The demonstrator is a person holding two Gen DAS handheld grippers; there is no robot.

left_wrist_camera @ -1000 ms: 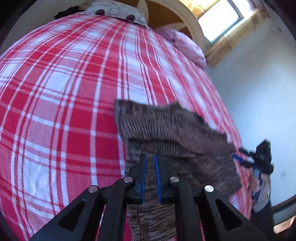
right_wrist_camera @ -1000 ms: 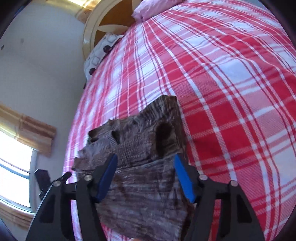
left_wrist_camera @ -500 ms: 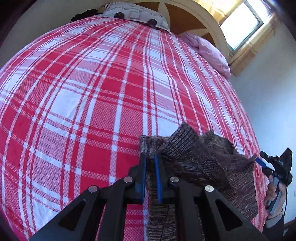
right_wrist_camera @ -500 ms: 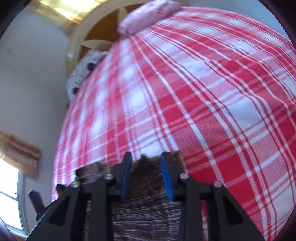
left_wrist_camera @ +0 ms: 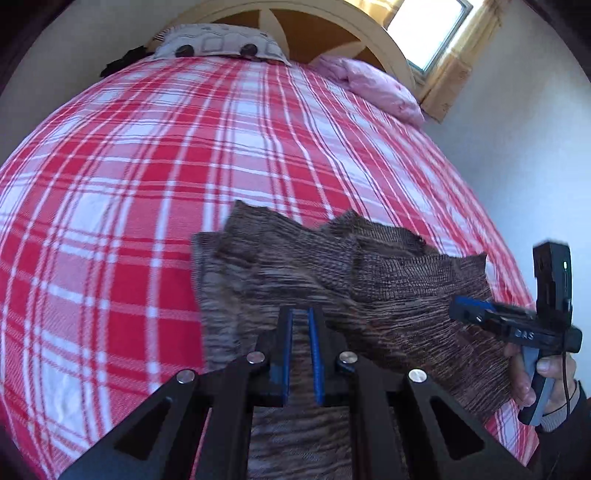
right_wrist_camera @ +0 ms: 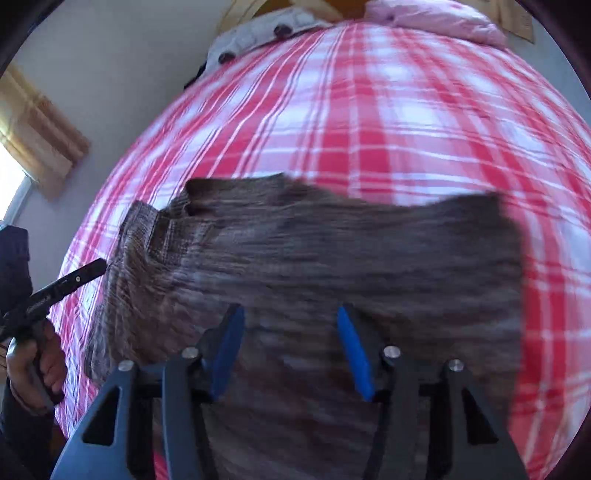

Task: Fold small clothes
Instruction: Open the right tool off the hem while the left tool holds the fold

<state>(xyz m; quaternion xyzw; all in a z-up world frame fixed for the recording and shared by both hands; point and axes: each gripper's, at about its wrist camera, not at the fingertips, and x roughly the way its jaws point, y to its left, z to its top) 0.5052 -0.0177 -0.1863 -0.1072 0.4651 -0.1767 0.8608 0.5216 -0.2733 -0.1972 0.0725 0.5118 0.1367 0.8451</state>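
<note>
We are looking at a brown knitted garment (left_wrist_camera: 332,280) lying spread and rumpled on the red and white checked bedspread (left_wrist_camera: 110,184), filling the lower middle of both wrist views. In the left wrist view our left gripper (left_wrist_camera: 301,314) is sitting at 6 o'clock with its blue pads nearly together, only a narrow slit between them, and brown knit is showing in that slit, so it is pinching the near edge of the garment. At 4 o'clock in the same view our right gripper (left_wrist_camera: 461,308) is reaching in beside the garment's right edge, held in a bare hand (left_wrist_camera: 535,376). In the right wrist view our right gripper (right_wrist_camera: 288,314) is hanging with its blue pads spread wide apart above the cloth, gripping nothing; this view is blurring. At 12 o'clock in the left view a patterned pillow (left_wrist_camera: 218,42) and a pink pillow (left_wrist_camera: 376,88) are resting against the headboard (left_wrist_camera: 332,26), with a window (left_wrist_camera: 424,26) at 1 o'clock
</note>
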